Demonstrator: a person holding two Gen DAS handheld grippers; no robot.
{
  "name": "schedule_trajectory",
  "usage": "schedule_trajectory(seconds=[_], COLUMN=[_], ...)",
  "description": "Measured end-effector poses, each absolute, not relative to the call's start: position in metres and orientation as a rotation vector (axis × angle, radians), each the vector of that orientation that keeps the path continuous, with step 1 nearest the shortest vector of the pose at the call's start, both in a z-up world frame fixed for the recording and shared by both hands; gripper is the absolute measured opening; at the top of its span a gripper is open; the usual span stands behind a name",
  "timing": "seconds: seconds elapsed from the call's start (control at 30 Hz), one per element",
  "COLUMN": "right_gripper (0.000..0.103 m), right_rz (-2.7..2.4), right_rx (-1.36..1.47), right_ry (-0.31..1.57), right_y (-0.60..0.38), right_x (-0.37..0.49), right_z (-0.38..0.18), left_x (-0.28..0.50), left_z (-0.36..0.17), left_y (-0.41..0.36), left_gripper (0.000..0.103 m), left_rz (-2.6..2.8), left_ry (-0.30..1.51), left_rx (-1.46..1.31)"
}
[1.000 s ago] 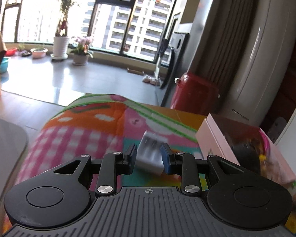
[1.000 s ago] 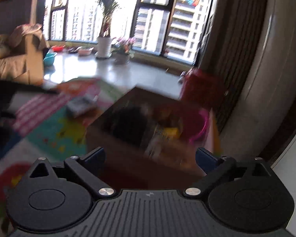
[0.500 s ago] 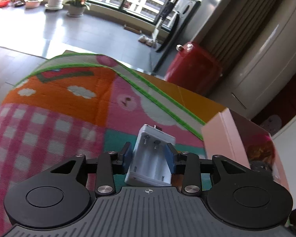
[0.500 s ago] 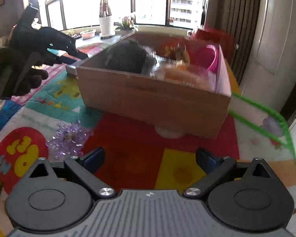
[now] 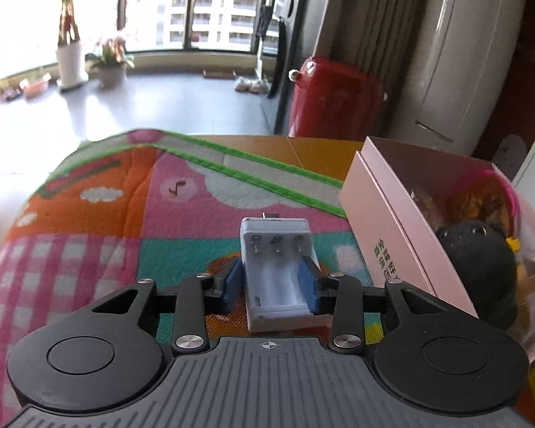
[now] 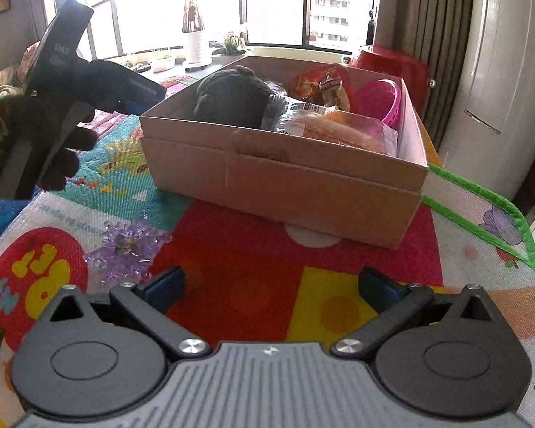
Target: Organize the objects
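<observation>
Box (image 5: 385,214) just R of charger (image 5: 276,274) w/ mat (image 5: 107,221) underneath.

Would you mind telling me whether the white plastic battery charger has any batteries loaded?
Empty. The white plastic battery charger, gripped by the left gripper, shows bare slots with exposed spring contacts and no cells.

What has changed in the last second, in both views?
The left gripper came forward over the white battery charger and closed around it; its pads now touch both sides. The right gripper pulled back from the cardboard box, showing more of the mat and a purple ornament. The right gripper stayed open and empty, and the box stayed full.
</observation>
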State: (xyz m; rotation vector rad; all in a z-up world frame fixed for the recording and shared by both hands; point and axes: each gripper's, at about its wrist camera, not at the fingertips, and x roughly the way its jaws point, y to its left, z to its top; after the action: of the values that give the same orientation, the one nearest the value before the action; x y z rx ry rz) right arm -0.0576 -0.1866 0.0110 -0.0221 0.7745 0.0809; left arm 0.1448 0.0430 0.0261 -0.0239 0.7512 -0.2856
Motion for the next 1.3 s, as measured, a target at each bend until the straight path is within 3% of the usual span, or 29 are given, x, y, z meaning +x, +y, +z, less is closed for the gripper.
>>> schedule_trajectory(seconds=[0.13,0.17,0.23,0.53,0.67,0.73,0.83,0.93,1.1,1.17,1.2,1.3], right_gripper=[0.103,0.103,0.103,0.101,0.076,0.055,0.032,0.025,0.028,0.06,0.082,0.085], right_rz=[0.077,0.085,0.103,0.148,0.145,0.166,0.177,0.181,0.174,0.181,0.186,0.203], right_rx=[-0.01,-0.004,-0.003,-0.051,-0.059,-0.093,-0.121,-0.118,-0.107,-0.113,-0.106,-0.09], right_ry=[0.771,0.773,0.769,0.748,0.778,0.787,0.803,0.802,0.782,0.762,0.741,0.738], right_y=[-0.181,-0.179,-0.169,-0.116,-0.099,-0.091,-0.09,-0.099,-0.118,-0.119,-0.118,-0.114], right_x=[-0.062,-0.063,-0.065,-0.054,-0.045,-0.049,-0.062,-0.078,-0.093,-0.096,-0.1,-0.096], right_z=[0.013,0.014,0.017,0.023,0.025,0.029,0.036,0.04,0.044,0.043,0.043,0.041], left_x=[0.132,0.126,0.113,-0.013,-0.03,-0.029,-0.023,-0.02,-0.019,-0.019,-0.02,-0.023], left_z=[0.029,0.031,0.033,0.036,0.034,0.034,0.032,0.028,0.027,0.026,0.026,0.026], left_y=[0.05,0.054,0.062,0.091,0.093,0.092,0.092,0.094,0.091,0.091,0.091,0.093], left_gripper=[0.033,0.019,0.008,0.009,0.01,0.009,0.009,0.009,0.009,0.009,0.009,0.009], left_rz=[-0.279,-0.272,-0.27,-0.32,-0.314,-0.306,-0.283,-0.262,-0.25,-0.248,-0.251,-0.273], left_ry=[0.77,0.777,0.795,0.779,0.738,0.734,0.732,0.71,0.694,0.692,0.69,0.692], left_rx=[-0.049,-0.053,-0.046,0.109,0.122,0.108,0.076,0.034,0.025,0.029,0.032,0.029])
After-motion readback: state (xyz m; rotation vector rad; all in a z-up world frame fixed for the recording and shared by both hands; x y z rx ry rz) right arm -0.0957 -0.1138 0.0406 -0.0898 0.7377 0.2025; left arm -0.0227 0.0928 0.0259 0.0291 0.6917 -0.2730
